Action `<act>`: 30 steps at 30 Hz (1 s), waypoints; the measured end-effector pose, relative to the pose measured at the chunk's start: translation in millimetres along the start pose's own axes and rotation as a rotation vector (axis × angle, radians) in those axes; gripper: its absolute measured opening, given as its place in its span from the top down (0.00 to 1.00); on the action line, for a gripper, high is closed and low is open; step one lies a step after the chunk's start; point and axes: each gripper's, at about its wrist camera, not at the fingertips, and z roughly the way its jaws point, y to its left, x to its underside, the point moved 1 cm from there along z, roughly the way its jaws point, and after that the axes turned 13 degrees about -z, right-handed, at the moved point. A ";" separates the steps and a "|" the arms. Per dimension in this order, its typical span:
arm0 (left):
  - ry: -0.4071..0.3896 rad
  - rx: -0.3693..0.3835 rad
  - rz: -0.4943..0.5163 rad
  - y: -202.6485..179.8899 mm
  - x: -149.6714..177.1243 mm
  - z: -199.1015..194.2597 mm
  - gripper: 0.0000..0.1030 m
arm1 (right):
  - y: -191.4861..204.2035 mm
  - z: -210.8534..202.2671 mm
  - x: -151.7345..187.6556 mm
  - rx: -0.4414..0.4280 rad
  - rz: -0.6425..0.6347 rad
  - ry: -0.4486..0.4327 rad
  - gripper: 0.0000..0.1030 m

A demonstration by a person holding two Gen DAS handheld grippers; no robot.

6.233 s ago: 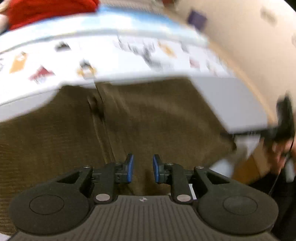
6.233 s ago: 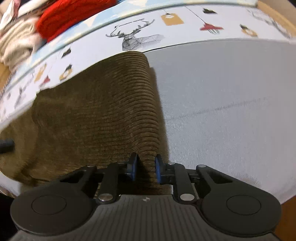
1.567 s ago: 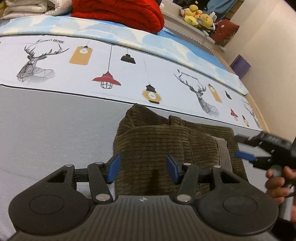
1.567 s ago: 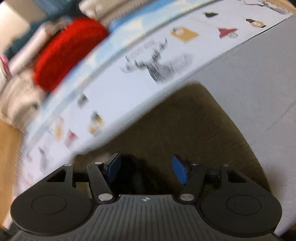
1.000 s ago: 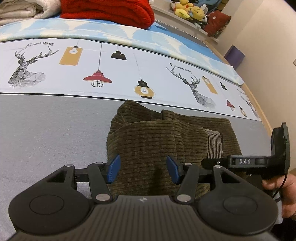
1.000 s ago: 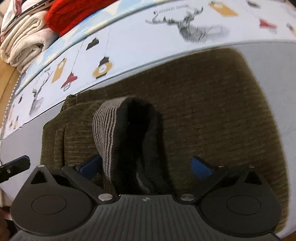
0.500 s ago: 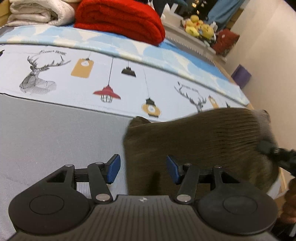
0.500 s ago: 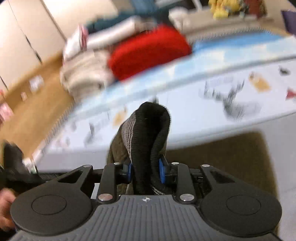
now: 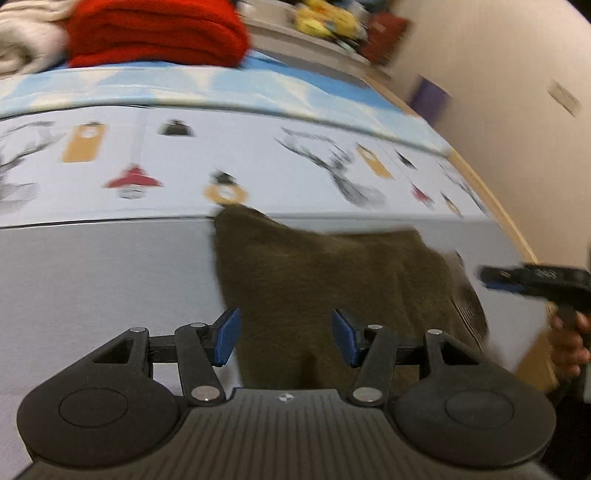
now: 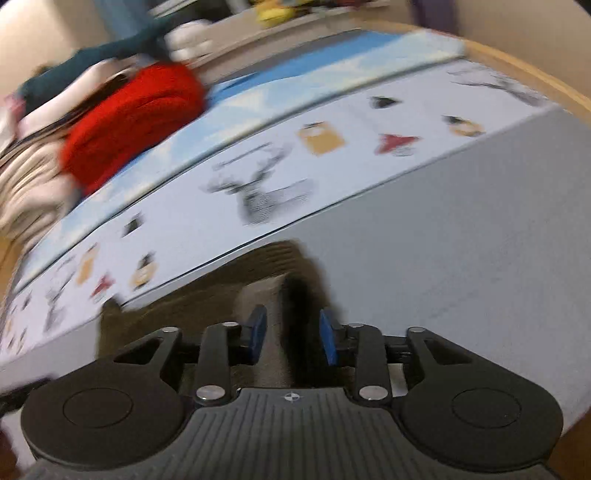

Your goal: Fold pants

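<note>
Both hand-held grippers, left (image 9: 284, 336) and right (image 10: 291, 336), spread over folded olive corduroy pants (image 9: 332, 280).

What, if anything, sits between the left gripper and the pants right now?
Nothing visible. The left gripper is open directly over the olive pants on the grey sheet; only bare corduroy shows between its fingers. The red blanket lies far behind.

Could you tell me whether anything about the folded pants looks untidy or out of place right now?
Slightly. The pants lie in a compact fold on the grey sheet, but a striped waistband lining sticks out at the right edge, and one corner pokes toward the printed strip. Both frames are blurred.
</note>
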 end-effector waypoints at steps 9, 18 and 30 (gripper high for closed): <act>0.283 -0.089 0.252 -25.4 40.1 48.0 0.45 | 3.0 25.4 7.6 0.079 -0.106 0.214 0.39; 0.181 -0.115 0.103 -18.0 -12.7 30.7 0.33 | -3.6 56.6 -30.5 0.035 -0.160 0.212 0.31; 0.202 -0.183 -0.005 11.0 -37.4 78.5 0.32 | -30.5 96.7 -17.8 -0.135 -0.104 0.307 0.11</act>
